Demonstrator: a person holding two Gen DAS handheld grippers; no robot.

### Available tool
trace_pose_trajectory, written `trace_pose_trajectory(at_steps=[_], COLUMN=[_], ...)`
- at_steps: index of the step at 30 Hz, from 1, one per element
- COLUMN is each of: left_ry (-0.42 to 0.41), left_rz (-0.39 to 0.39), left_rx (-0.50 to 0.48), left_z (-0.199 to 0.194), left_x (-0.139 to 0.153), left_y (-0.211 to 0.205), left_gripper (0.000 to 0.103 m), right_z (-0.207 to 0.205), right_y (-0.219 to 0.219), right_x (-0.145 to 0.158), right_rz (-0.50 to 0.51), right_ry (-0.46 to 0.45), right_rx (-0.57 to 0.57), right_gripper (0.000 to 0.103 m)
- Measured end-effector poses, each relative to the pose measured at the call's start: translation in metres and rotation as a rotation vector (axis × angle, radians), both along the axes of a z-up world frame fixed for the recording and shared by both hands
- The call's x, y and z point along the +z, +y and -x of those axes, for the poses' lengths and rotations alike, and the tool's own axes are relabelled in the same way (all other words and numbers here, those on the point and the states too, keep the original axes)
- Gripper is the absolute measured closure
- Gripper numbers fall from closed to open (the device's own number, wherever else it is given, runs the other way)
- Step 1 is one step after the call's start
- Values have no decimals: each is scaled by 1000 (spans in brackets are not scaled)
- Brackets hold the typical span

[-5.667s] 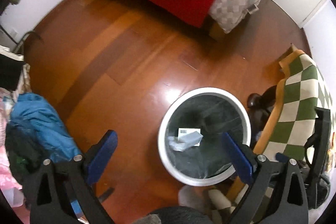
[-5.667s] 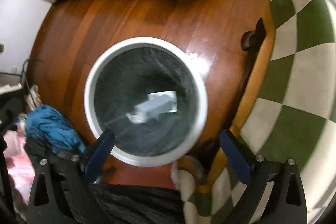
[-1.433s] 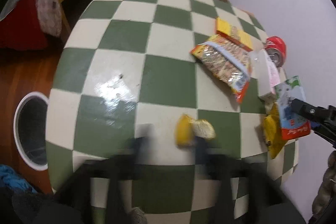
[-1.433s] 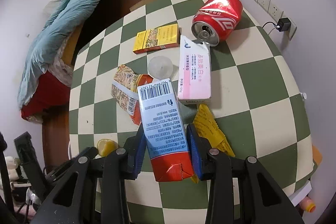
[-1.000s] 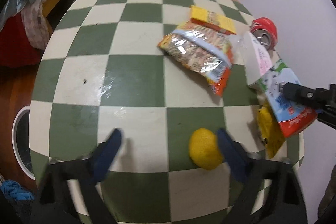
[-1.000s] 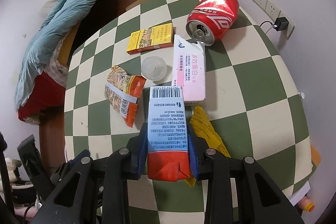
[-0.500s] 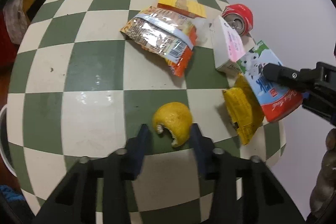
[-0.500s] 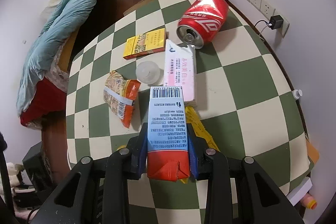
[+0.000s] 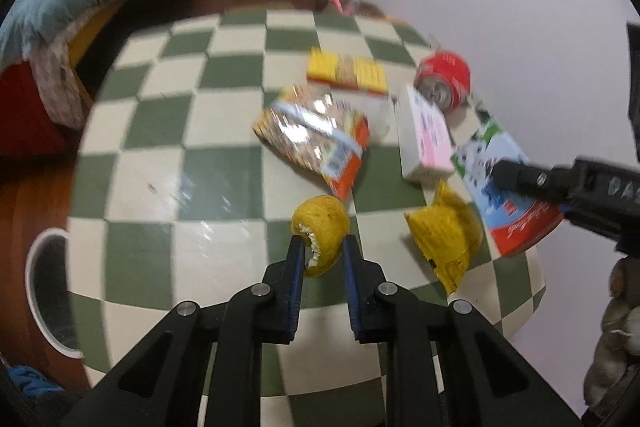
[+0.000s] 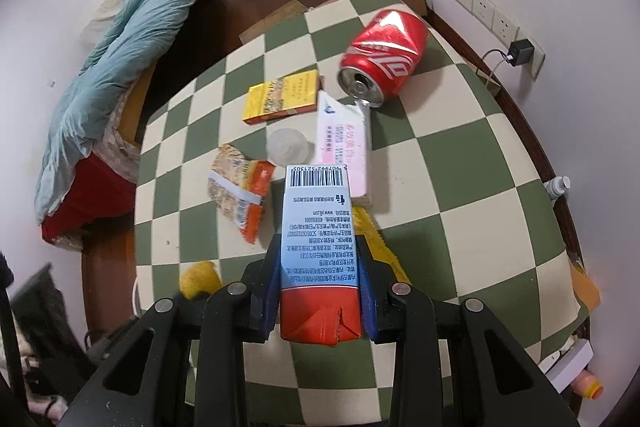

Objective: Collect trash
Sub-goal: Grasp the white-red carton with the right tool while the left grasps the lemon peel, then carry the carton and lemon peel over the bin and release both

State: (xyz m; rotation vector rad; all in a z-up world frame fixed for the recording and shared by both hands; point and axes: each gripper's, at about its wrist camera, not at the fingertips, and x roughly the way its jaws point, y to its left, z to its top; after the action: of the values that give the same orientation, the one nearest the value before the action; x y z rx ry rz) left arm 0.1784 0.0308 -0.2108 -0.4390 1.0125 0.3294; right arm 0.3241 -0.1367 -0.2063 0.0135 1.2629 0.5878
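- Left tool (image 9: 320,253) is clamped on the yellow fruit peel (image 9: 321,233), low centre of the left view, the peel pinched between both blue pads over the checkered bench (image 9: 160,131).
- Right tool (image 10: 319,273) is closed around the milk carton (image 10: 316,227), bottom centre of the right view, barcode end pointing up the frame, red end nearest the camera.
- In the left view that same carton shows at the right edge, held in the black tool.
- Just beside the carton, lower right of centre, a crumpled yellow wrapper (image 9: 444,239) lies on the bench.
- Above the carton in the right view: a pink-and-white box (image 10: 344,143), lying flat, its top end close to the mouth of the red can (image 10: 384,55) tipped on its side, upper right.
- A clear round lid (image 10: 288,145) sits just left of the pink box; a yellow packet (image 10: 282,95) lies above it.
- An orange snack bag (image 10: 240,197) lies left of the carton, centre of frame.
- White-rimmed trash bin (image 9: 40,295) stands on the floor, left edge of the left view, beside the bench.
- A bed with a blue duvet (image 10: 120,39) fills the upper left.
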Motion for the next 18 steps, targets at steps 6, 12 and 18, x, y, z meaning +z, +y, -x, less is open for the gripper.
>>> trace_pose_trajectory(at_steps=[6, 12, 18], left_ry=[-86, -133, -145], left_rz=[-83, -162, -128], left_rx=[65, 152, 266], left_z=[28, 77, 131], left_x=[55, 97, 98], left_y=[31, 79, 136], left_gripper=[89, 92, 93], right_z=[19, 57, 108], right_y=[23, 82, 158], right_x=[32, 61, 61], right_rz=[-57, -139, -170], right_ry=[-30, -37, -16], right_rx=[64, 187, 313], right_gripper=[69, 69, 69])
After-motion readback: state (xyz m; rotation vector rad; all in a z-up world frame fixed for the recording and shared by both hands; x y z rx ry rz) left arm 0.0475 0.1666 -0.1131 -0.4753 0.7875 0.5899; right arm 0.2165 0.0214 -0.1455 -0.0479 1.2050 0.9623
